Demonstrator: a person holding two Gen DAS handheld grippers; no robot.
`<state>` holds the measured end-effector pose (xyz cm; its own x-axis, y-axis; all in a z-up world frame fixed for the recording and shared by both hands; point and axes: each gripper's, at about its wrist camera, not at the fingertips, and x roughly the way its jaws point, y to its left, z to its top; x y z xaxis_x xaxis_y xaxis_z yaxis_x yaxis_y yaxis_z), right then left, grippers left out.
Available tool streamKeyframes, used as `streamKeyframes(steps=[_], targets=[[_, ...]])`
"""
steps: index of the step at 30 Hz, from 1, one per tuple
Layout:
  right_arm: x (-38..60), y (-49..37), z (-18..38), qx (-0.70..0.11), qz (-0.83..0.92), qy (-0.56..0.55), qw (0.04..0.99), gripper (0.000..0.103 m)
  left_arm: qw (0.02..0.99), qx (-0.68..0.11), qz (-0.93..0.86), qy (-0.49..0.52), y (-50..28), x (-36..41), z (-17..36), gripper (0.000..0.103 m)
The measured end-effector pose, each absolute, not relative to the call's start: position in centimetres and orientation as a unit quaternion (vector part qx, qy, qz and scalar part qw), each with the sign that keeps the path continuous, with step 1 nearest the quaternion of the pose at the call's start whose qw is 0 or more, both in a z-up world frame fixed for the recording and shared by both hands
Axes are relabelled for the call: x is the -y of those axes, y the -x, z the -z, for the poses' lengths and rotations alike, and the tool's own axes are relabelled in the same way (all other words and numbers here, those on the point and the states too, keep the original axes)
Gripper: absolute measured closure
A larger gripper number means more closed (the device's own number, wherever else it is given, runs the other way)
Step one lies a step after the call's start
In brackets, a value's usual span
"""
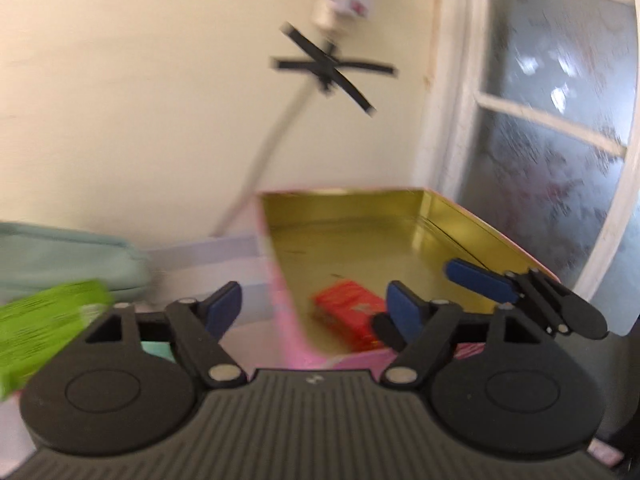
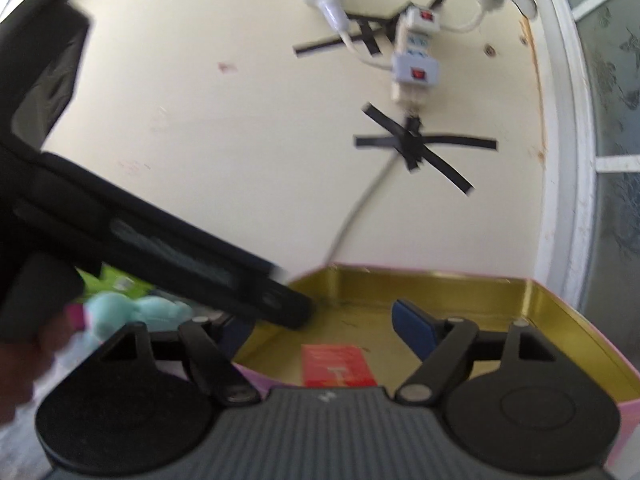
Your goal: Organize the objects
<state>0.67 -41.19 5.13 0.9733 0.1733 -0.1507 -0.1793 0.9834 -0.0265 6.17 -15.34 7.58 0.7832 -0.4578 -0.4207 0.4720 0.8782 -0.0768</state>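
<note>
An open tin [image 1: 436, 216], pink outside and gold inside, holds a red packet [image 1: 348, 316] on its floor. My left gripper [image 1: 314, 300] stands open over the tin's near left wall, and nothing is gripped. One blue finger [image 1: 480, 278] of the right gripper reaches into the tin from the right. In the right wrist view my right gripper [image 2: 320, 320] is open above the red packet [image 2: 338, 364] inside the tin [image 2: 560, 308]. The left gripper's dark finger [image 2: 280, 304] crosses from the left and hides the right gripper's left pad.
A green packet [image 1: 40, 328] and a teal pouch [image 1: 60, 256] lie left of the tin. A teal plush toy [image 2: 120, 312] lies there too. A cream wall with a taped white cable [image 2: 420, 144] rises behind. A window frame [image 1: 540, 116] stands at the right.
</note>
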Motion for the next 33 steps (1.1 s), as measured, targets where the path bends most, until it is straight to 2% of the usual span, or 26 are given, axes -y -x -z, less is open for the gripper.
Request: streamKeyframes(steps=[4,11,17,26,28,30,33], targets=[[39.1,0.0,-4.9,-0.062,-0.101,0.035,0.992,0.023,0.957,-0.22,0.187,-0.013,-4.3,10.1,-6.0,0.019],[34.9,1.2,-4.5,-0.094,-0.156,0.067,0.981,0.025,0.954,-0.288,0.079,-0.033,-4.2,4.2,-0.5,0.019],[30.6,0.5,-3.9,-0.149,-0.201,0.077,0.965,0.036,0.958,-0.281,-0.031,-0.039,-5.3,1.8,-0.3,0.02],[24.5,-3.1,-3.9,-0.168,-0.164,0.121,0.965,0.043,0.947,-0.32,-0.017,0.005,-6.1,0.0,0.4,0.019],[23.9,-4.0,-3.4,-0.18,-0.155,0.123,0.964,0.05,0.947,-0.32,-0.017,0.002,-6.1,0.0,0.5,0.019],[23.6,-4.6,-3.1,-0.197,-0.164,0.118,0.959,0.073,0.947,-0.32,-0.017,0.002,-6.1,0.1,0.5,0.019],[23.3,-3.9,-3.3,-0.195,-0.167,0.109,0.96,0.082,0.947,-0.32,-0.015,0.005,-6.2,0.0,0.5,0.019]])
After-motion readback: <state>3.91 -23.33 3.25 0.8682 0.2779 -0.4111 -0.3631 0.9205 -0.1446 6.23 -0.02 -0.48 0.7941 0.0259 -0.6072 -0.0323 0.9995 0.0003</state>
